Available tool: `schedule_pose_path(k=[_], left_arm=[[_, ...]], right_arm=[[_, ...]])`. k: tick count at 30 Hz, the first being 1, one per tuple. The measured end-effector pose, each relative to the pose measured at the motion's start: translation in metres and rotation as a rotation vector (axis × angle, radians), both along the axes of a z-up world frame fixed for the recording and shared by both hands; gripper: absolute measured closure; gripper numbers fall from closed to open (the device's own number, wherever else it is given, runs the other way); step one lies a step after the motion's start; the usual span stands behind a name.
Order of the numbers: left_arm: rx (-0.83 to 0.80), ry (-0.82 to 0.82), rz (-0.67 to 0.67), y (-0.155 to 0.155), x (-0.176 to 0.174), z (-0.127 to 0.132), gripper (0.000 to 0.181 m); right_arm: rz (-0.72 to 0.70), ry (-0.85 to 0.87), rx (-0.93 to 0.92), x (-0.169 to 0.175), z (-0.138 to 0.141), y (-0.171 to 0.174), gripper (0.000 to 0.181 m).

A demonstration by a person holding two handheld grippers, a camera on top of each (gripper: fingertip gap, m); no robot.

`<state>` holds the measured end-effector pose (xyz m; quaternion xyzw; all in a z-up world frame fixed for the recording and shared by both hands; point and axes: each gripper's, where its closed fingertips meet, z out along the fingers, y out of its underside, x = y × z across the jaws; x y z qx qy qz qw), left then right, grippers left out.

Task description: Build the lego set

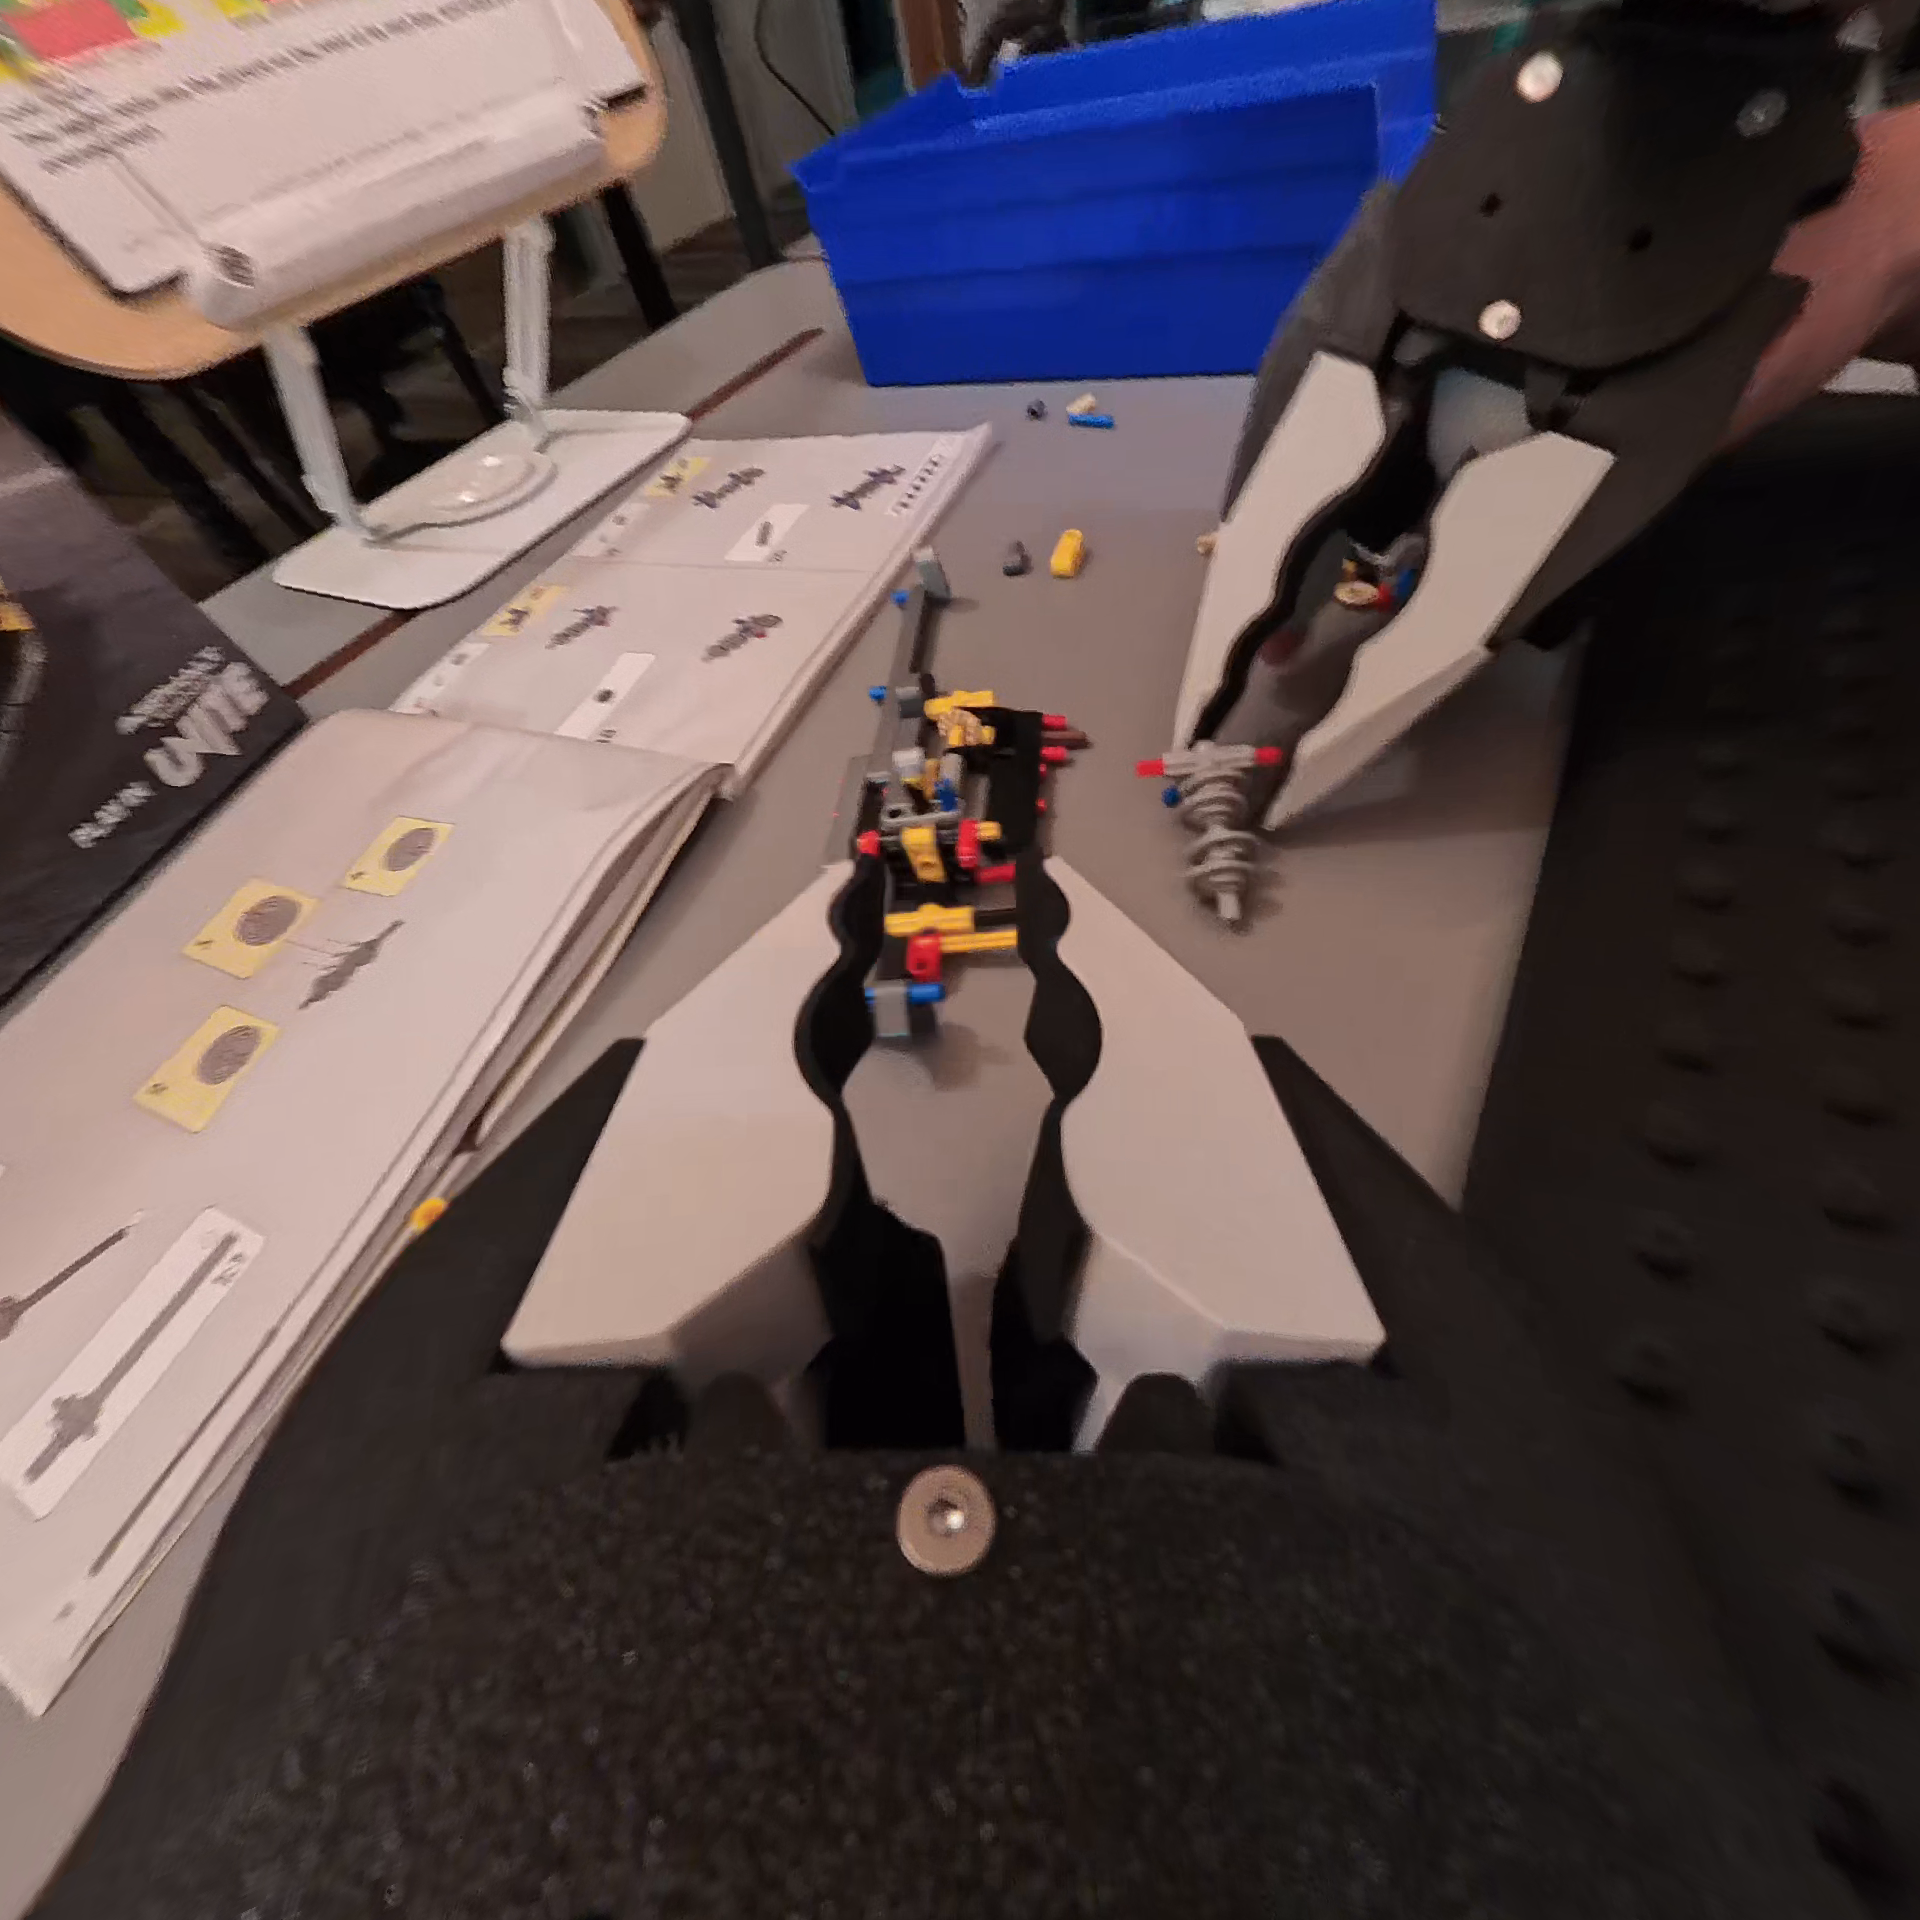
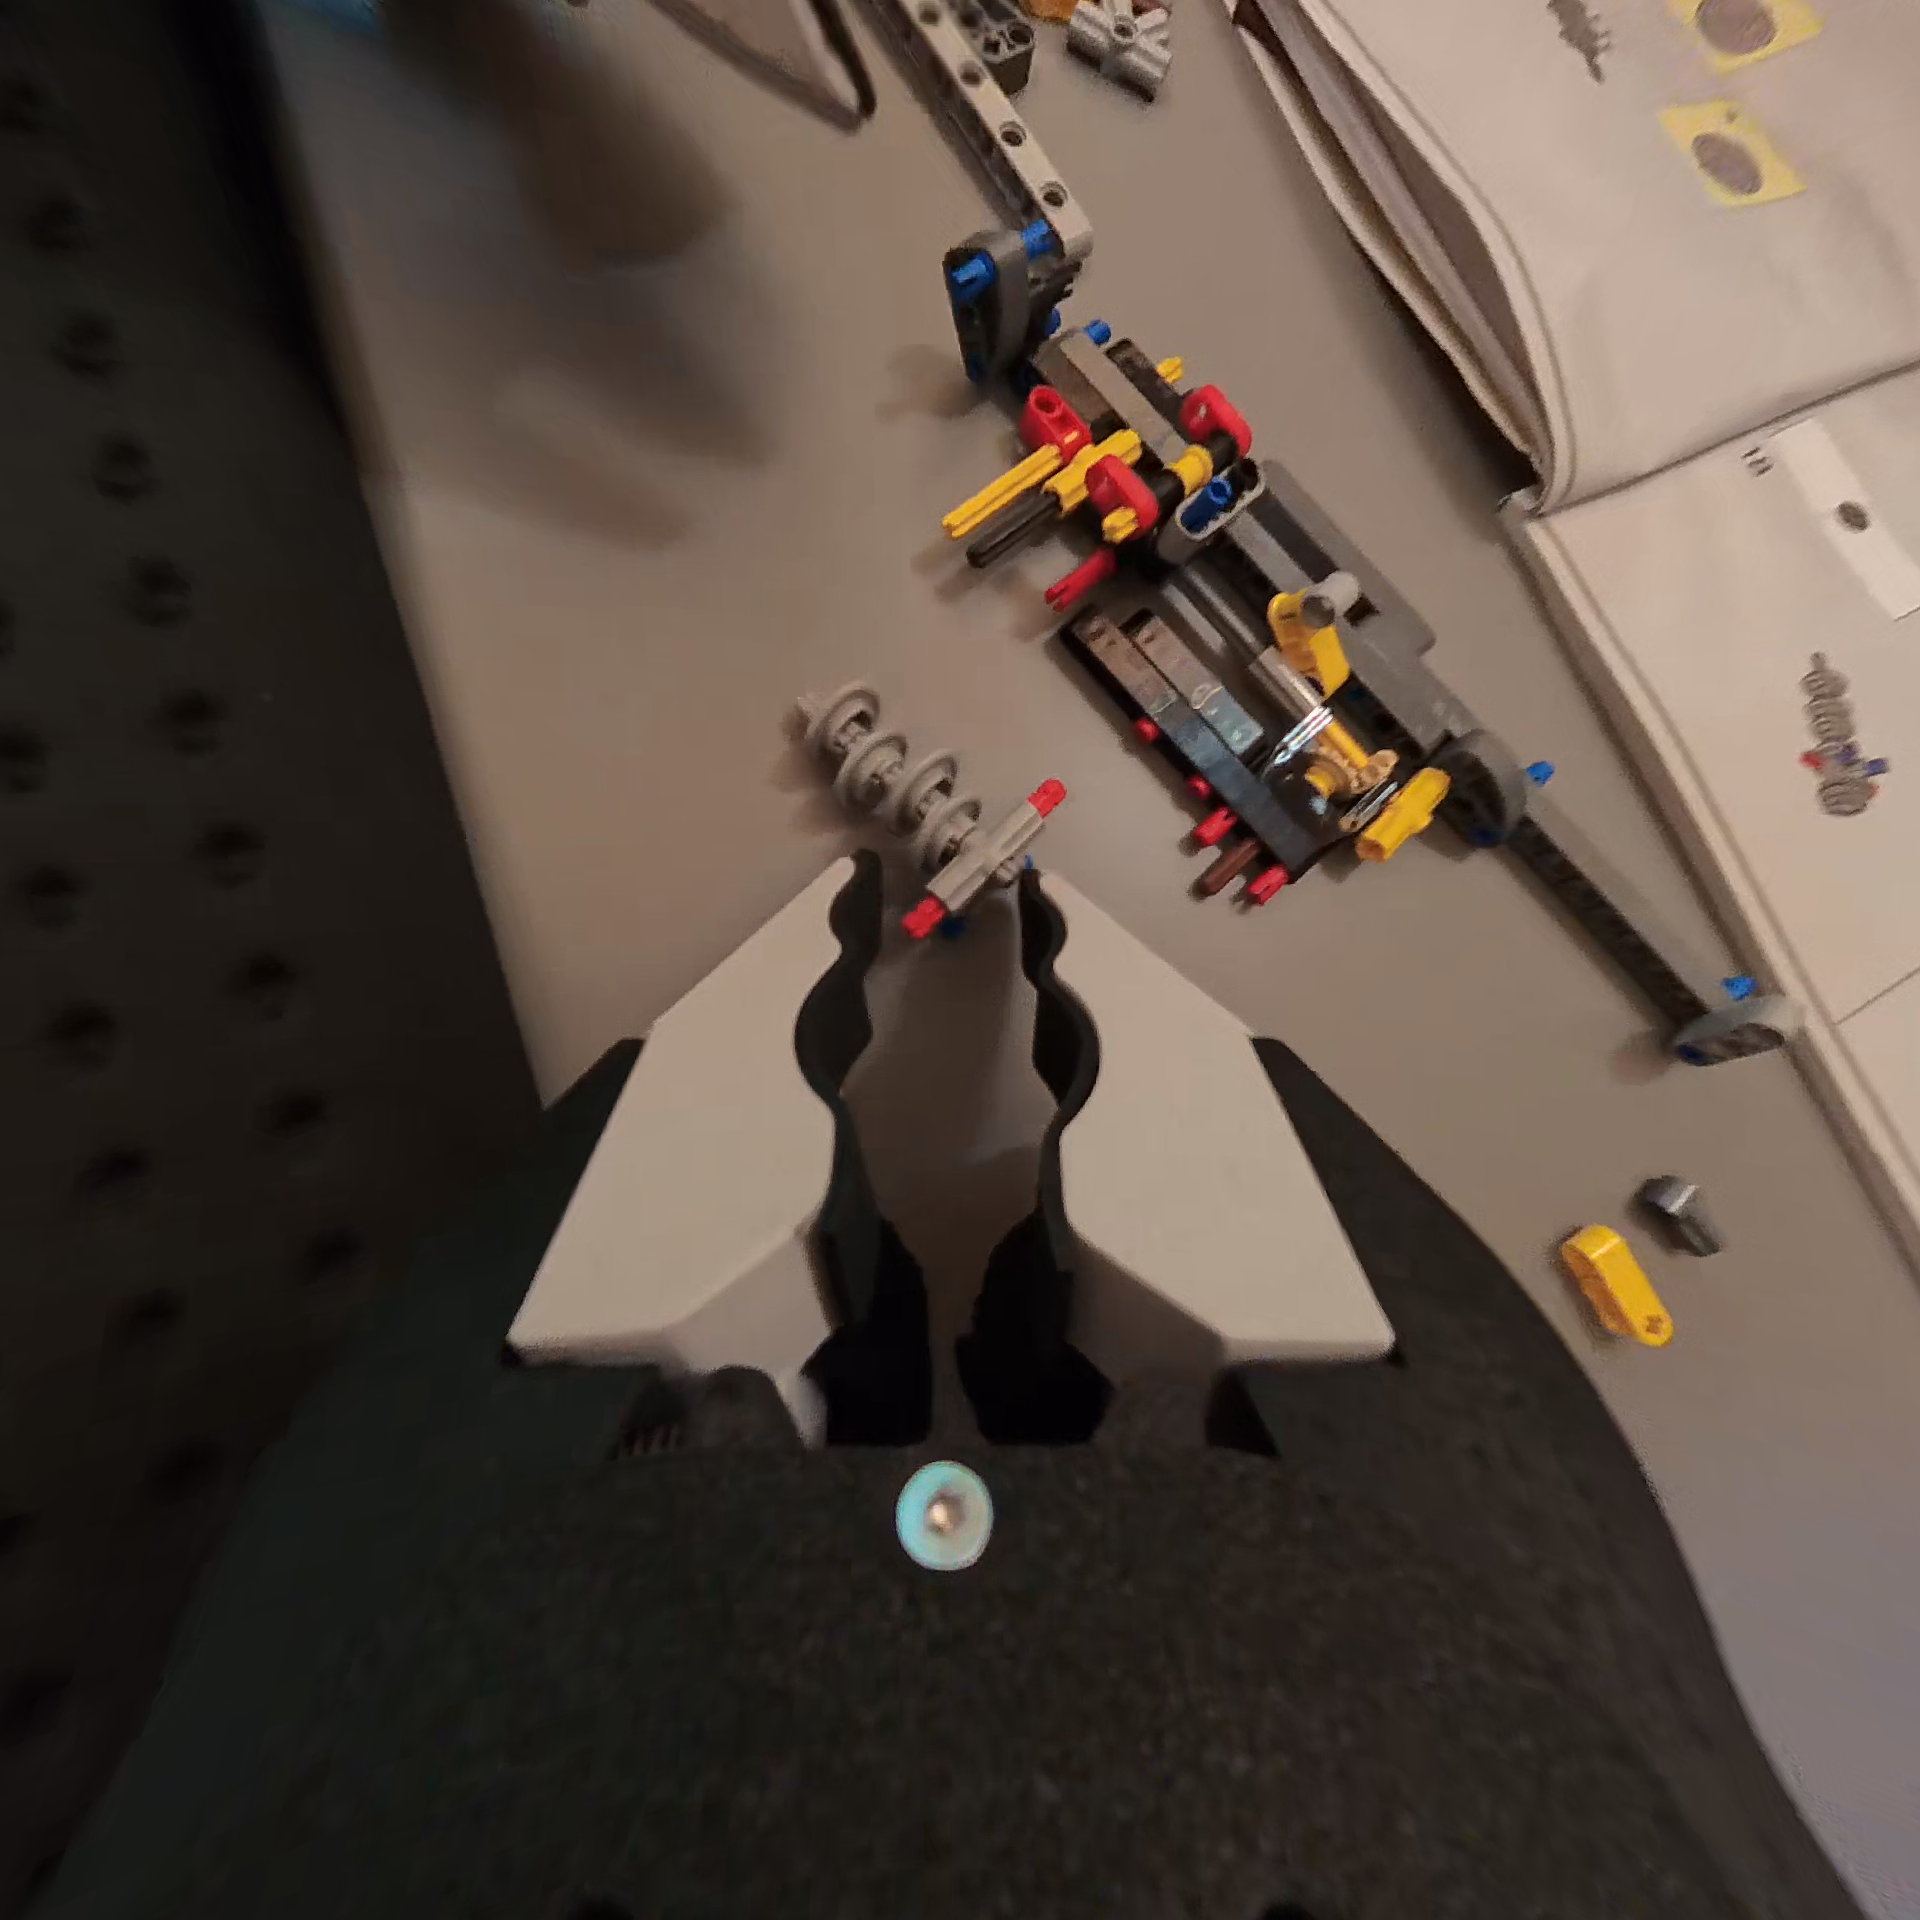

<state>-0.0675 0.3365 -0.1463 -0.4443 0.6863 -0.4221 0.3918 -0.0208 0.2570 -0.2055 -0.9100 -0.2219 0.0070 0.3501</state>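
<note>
The long Lego assembly (image 1: 940,821) of black, grey, yellow and red parts lies on the grey table; it also shows in the right wrist view (image 2: 1226,623). My left gripper (image 1: 951,873) is open and empty, and the near end of the assembly shows between its tips. A grey spring shock absorber with a red-tipped cross piece (image 2: 914,800) lies to the right of the assembly (image 1: 1218,821). My right gripper (image 2: 945,873) is open, low over the table, with its tips on either side of the cross piece. Whether the tips touch it is unclear.
Open instruction booklets (image 1: 343,935) lie left of the assembly. A blue bin (image 1: 1112,218) stands at the back. Loose small pieces, one of them yellow (image 1: 1067,553), lie beyond the assembly. A black studded mat (image 1: 1714,1039) runs along the right. A white stand (image 1: 478,509) is at the back left. About 12 cm separates my left fingertips from my right.
</note>
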Motion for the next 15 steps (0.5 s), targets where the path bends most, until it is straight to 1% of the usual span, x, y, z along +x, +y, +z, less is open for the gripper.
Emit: schedule_pose_path(k=[1,2,3,5,7,9,10,12,13,15], left_arm=[[-0.003,-0.017,0.035,0.007,0.001,0.002,0.156],[-0.004,-0.028,0.070,0.013,0.002,0.003,0.151],[0.002,-0.035,0.102,0.020,0.002,0.003,0.146],[0.024,-0.066,0.174,0.033,0.002,0.009,0.145],[0.035,-0.115,0.227,0.044,0.000,0.017,0.145],[0.035,-0.103,0.279,0.055,-0.004,0.016,0.149],[0.009,-0.083,0.294,0.058,-0.005,0.014,0.148],[-0.075,-0.035,0.308,0.063,-0.007,0.007,0.148],[-0.115,-0.006,0.314,0.065,-0.007,0.004,0.148],[-0.183,0.024,0.316,0.068,-0.008,0.001,0.148]], right_arm=[[-0.007,0.030,-0.013,-0.002,-0.002,-0.002,0.152],[-0.015,0.058,-0.019,-0.003,-0.002,-0.004,0.148],[-0.031,0.084,-0.008,-0.003,0.001,-0.005,0.147],[-0.073,0.143,0.047,-0.001,0.013,-0.008,0.146],[-0.189,0.203,0.155,0.014,0.032,-0.008,0.146],[-0.365,0.307,0.300,0.038,0.051,-0.008,0.146],[-0.457,0.357,0.341,0.050,0.055,-0.011,0.146],[-0.541,0.414,0.403,0.061,0.061,-0.016,0.147],[-0.571,0.407,0.430,0.067,0.065,-0.018,0.147],[-0.603,0.368,0.470,0.073,0.070,-0.022,0.153]])
